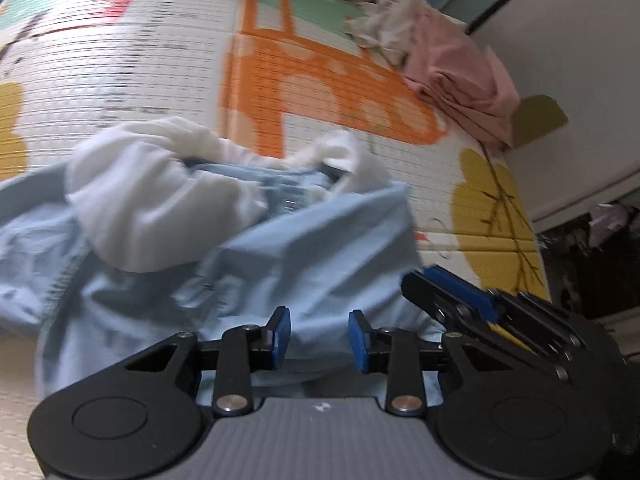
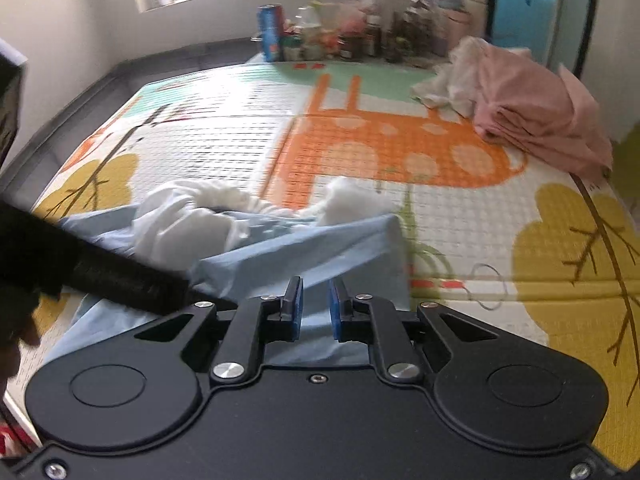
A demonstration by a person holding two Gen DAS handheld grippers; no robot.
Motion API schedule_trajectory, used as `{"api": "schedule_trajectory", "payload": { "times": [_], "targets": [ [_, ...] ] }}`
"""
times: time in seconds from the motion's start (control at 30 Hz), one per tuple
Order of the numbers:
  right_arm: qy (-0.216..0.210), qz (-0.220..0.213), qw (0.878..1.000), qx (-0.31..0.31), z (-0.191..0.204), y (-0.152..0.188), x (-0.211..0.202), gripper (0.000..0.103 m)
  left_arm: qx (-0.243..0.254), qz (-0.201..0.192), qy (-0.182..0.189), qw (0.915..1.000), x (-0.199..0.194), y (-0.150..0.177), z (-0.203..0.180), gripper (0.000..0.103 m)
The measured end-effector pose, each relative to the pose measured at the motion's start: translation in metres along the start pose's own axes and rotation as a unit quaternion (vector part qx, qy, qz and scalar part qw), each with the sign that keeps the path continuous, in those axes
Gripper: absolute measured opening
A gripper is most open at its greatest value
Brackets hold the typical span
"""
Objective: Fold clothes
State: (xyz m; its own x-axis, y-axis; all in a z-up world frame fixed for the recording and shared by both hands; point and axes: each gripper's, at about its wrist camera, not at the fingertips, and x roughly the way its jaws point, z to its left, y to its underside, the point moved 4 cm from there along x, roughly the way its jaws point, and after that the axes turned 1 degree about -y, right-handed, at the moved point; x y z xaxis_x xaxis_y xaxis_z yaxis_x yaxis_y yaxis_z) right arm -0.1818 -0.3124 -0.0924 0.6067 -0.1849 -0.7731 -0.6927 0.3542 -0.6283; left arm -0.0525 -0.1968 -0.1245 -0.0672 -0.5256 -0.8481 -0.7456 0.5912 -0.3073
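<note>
A light blue garment with white sleeves and collar (image 1: 248, 248) lies crumpled on the play mat; it also shows in the right wrist view (image 2: 280, 248). My left gripper (image 1: 319, 338) is open just above the blue cloth near its hem, with nothing between the pads. My right gripper (image 2: 316, 304) has its jaws a little apart over the garment's near edge, with blue cloth lying between the pads. The right gripper also shows in the left wrist view (image 1: 460, 292), to the right of my left one.
A pile of pink and white clothes (image 2: 528, 100) lies at the far right of the mat (image 2: 224, 128). Bottles and jars (image 2: 344, 32) stand along the far edge. A white wall (image 1: 568, 80) runs along the right.
</note>
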Motion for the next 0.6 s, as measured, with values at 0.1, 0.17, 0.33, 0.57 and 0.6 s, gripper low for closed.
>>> {"api": "schedule_trajectory", "payload": {
  "times": [0.1,0.17,0.33,0.57,0.6],
  "targets": [
    [-0.004,0.010,1.000,0.021,-0.013,0.003,0.006,0.013,0.006,0.001,0.002,1.0000,0.009,0.004,-0.006,0.034],
    [-0.010,0.020,0.999,0.037,-0.020,0.005,0.012,0.012,0.005,0.006,0.003,1.0000,0.017,0.006,-0.007,0.034],
    [-0.021,0.043,0.997,0.055,-0.030,0.014,0.029,0.012,-0.004,0.032,-0.014,0.9994,0.032,0.012,0.000,0.034],
    [-0.017,0.075,0.996,0.054,-0.033,0.029,0.052,0.011,-0.015,0.057,-0.054,0.9968,0.042,0.017,0.019,0.031],
    [-0.016,0.079,0.995,0.053,-0.034,0.031,0.055,0.011,-0.016,0.059,-0.055,0.9966,0.042,0.018,0.020,0.030]
  ]
}}
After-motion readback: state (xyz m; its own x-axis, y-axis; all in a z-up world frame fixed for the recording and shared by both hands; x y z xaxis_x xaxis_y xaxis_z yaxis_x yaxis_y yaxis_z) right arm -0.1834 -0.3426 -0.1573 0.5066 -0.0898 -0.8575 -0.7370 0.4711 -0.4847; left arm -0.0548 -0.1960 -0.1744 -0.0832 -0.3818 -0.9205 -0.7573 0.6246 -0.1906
